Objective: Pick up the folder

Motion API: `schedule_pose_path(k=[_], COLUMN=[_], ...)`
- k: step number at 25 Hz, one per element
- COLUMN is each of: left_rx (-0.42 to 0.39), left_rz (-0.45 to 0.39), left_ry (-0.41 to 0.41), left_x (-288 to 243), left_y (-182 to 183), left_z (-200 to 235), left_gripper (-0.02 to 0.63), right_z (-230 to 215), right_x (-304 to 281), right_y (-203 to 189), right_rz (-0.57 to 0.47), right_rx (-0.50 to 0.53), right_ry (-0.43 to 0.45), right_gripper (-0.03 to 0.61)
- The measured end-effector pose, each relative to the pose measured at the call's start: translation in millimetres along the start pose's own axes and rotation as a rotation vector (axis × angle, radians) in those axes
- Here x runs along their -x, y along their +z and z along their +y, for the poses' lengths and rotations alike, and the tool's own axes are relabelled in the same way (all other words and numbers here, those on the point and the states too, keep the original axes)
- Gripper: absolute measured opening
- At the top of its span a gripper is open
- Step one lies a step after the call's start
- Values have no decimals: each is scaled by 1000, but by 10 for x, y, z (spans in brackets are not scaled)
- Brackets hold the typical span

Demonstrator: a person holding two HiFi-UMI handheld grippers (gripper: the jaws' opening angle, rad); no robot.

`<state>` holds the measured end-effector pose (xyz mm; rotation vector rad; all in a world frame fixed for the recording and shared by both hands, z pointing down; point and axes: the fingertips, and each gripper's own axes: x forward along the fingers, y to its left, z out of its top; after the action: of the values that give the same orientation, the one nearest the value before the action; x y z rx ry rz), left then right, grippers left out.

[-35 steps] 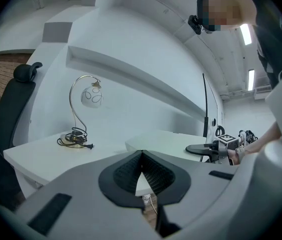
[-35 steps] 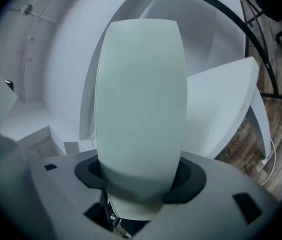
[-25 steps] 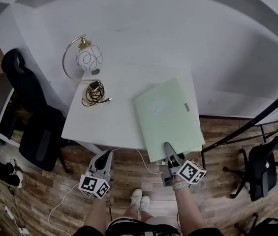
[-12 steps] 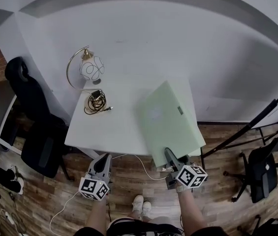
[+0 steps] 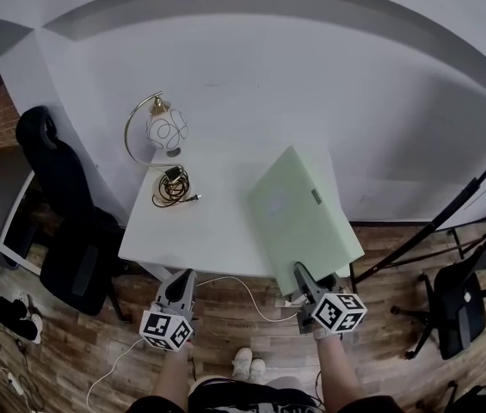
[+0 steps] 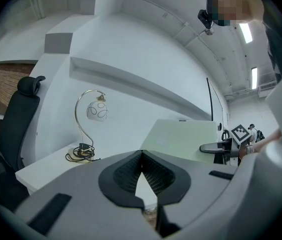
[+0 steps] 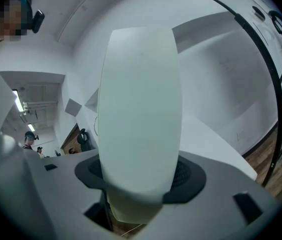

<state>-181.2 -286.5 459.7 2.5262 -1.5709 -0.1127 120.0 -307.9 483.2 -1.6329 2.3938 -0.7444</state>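
Observation:
My right gripper (image 5: 303,275) is shut on the near edge of the pale green folder (image 5: 301,215). The folder is raised and tilted over the right part of the white table (image 5: 199,226). In the right gripper view the folder (image 7: 141,104) stands edge-on between the pads and fills the middle. My left gripper (image 5: 186,275) hovers before the table's near edge, shut, with nothing in it. In the left gripper view, the folder (image 6: 180,138) is at the right with the right gripper (image 6: 206,147) on it, beyond the left gripper (image 6: 141,155).
A gold arc lamp with a white globe (image 5: 165,127) and a coiled cable (image 5: 172,188) sit at the table's far left. Black office chairs stand at left (image 5: 62,213) and right (image 5: 453,304). A black slanted pole (image 5: 449,218) runs along the right.
The folder lay flat on the table a second ago; now its near edge is lifted and it has rolled to a tilt. Both grippers have risen slightly.

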Motion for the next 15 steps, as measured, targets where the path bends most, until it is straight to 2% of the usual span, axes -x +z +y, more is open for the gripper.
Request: schedule_pose_path(k=[15], left_rx=[-52], left_rz=[-54], left_ry=[42], left_x=[123], left_y=[396], left_z=[43], left_gripper=[14], right_z=[73], right_x=[203], right_y=[336], right_rz=[-50], right_rx=[175], right_ry=[-29], right_gripper=[295])
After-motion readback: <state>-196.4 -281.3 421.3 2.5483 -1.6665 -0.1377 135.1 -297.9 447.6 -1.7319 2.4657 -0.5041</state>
